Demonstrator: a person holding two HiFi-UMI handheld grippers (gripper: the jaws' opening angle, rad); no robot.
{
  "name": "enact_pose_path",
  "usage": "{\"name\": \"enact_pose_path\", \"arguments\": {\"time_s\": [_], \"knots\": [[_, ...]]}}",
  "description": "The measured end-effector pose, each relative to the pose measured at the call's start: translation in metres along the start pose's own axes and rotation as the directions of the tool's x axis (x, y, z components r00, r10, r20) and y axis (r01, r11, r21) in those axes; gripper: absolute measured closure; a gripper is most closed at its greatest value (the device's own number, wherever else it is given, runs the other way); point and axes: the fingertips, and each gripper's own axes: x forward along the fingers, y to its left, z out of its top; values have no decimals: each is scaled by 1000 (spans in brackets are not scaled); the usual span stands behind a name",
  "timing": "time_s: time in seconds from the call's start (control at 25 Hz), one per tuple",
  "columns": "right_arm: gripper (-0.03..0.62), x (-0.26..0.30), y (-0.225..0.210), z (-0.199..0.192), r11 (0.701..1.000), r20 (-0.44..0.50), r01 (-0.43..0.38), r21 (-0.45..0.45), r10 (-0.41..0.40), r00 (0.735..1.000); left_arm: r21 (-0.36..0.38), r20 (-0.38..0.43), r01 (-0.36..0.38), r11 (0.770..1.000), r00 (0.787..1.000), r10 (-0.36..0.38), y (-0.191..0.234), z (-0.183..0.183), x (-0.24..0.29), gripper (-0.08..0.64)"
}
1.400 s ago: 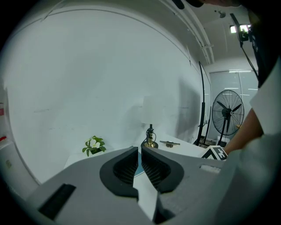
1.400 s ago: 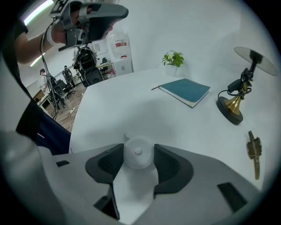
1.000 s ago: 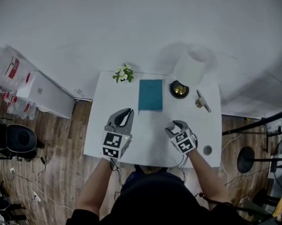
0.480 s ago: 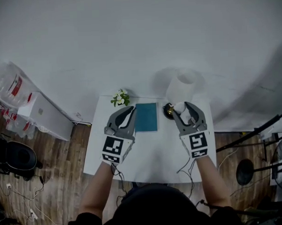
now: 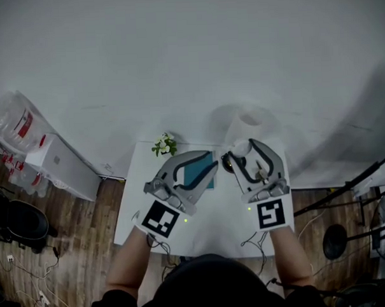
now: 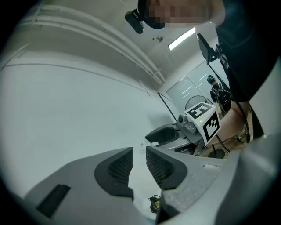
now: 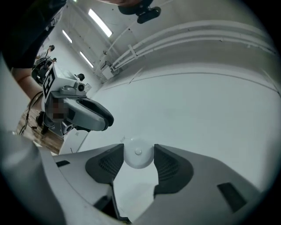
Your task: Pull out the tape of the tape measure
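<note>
Table: white, flat, rectangular top over a wood-plank floor.
Flower sprig: small, white blooms and green leaves, at the table's far left corner.
Left gripper: grey moulded plastic body with a black-and-white marker cube, held above the table and pointing to the right.
Left jaws: in the left gripper view the dark, grid-textured pads stood close together with a narrow gap. They were released, with nothing between them.
Book: teal, flat and matt, lying on the table and partly covered by the left gripper.
Dark round case: black with a brass-coloured middle, on the table just left of the right gripper's tips.
Right gripper: same grey build, raised and pointing away from the person.
Right jaws: parted, not clenched. A white round domed item with a small centre stud showed in the gap, but contact with the pads could not be told.
Lamp: white, smooth shade, at the far edge of the table.
Tape measure: in neither gripper. Which small item on the table it was could not be told.
</note>
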Motion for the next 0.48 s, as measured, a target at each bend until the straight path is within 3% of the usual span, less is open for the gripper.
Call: {"name": "enact_pose_path", "arguments": {"time_s": [0.08, 0.16, 0.32, 0.4, 0.48], "knots": [[373, -3, 5, 5, 999, 11, 7, -36, -7, 1000, 6, -3, -6, 1000, 1000, 6, -2, 0, -1, 458], [371, -4, 12, 14, 990, 48, 21, -136, -14, 999, 13, -3, -14, 1000, 1000, 14, -3, 0, -2, 451], [372, -6, 29, 26, 909, 83, 48, -414, -15, 996, 14, -24, -21, 1000, 999, 21, -7, -8, -6, 449], [372, -5, 36, 27, 901, 85, 34, -433, 3, 996, 7, -28, -21, 1000, 999, 21, -10, -13, -8, 449], [371, -3, 41, 24, 914, 77, 15, -405, 17, 997, 8, -37, -23, 1000, 999, 23, -12, -18, -9, 449]]}}
